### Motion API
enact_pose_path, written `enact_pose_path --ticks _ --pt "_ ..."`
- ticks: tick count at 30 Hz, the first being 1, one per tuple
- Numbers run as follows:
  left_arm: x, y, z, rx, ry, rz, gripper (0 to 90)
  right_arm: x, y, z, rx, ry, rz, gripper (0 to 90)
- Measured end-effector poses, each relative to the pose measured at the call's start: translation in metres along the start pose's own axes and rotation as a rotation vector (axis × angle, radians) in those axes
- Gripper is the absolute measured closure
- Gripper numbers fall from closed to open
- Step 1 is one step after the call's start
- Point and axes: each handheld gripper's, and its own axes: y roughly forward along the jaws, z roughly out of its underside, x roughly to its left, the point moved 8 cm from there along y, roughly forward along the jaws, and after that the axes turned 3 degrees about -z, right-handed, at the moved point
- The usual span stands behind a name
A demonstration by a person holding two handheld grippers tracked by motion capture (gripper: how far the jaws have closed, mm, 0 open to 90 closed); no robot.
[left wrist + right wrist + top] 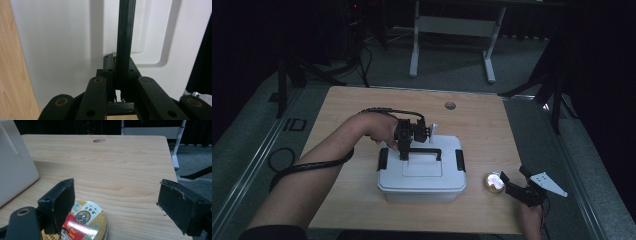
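The left gripper (403, 150) stands over the white storage box (422, 175), its jaws clamped together on the black carrying handle (124, 37) at the handle's left end; in the left gripper view the bar runs straight up between the closed jaws. Judged step: raising the handle or lifting the lid by it. To do it well, the grip should stay square on the bar and the pull go straight up, since a hold this far off centre would likely tilt the lid; the two black side latches (460, 160) should be confirmed free first, as their state cannot be read here. The right gripper (511, 183) rests at the near right edge of the table (482, 115), jaws wide apart, with a small round gold tin (83, 223) lying just beside its left jaw, untouched. The tin sits just right of the box, not touching it.
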Motion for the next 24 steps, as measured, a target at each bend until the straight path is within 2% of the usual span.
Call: enact_pose_path --ticks 10,18,24 --pt "0.0 -0.011 0.0 -0.005 0.013 0.001 83.5 0.0 0.0 0.0 -0.002 0.001 -0.001 13.7" --pt "0.0 -0.034 0.001 -0.038 0.001 -0.014 83.5 0.0 0.0 0.0 -0.002 0.0 0.0 13.7" --pt "-0.001 -0.046 0.011 -0.056 -0.007 -0.015 83.5 -0.001 0.0 0.0 -0.004 0.002 0.0 13.7"
